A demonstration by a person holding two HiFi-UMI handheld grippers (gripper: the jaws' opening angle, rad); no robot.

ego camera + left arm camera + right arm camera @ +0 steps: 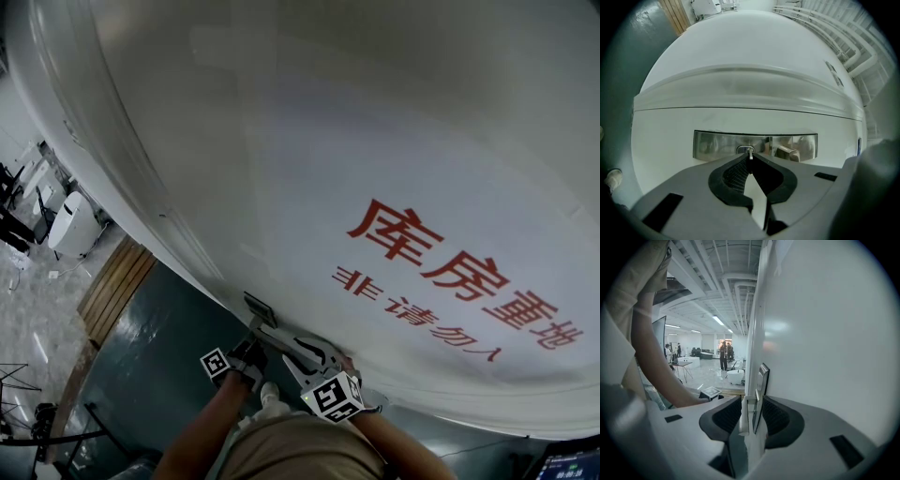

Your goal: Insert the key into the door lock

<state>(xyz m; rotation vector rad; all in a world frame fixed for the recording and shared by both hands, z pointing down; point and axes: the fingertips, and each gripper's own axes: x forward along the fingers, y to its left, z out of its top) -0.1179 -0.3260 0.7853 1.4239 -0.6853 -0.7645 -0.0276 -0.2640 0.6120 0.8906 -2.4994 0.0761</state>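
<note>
Left gripper (750, 159) clamped on small silver metal key (750, 153); key tip at oval keyhole (744, 150) in brushed steel lock plate (712, 145) on white door (740, 89); depth unclear, judged barely entered; full seating left; right gripper (749, 420) closed on pale lever door handle (742, 416).

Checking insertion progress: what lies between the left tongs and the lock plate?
The key, pinched in the left tongs, reaches the keyhole in the lock plate, seen in the left gripper view.
</note>
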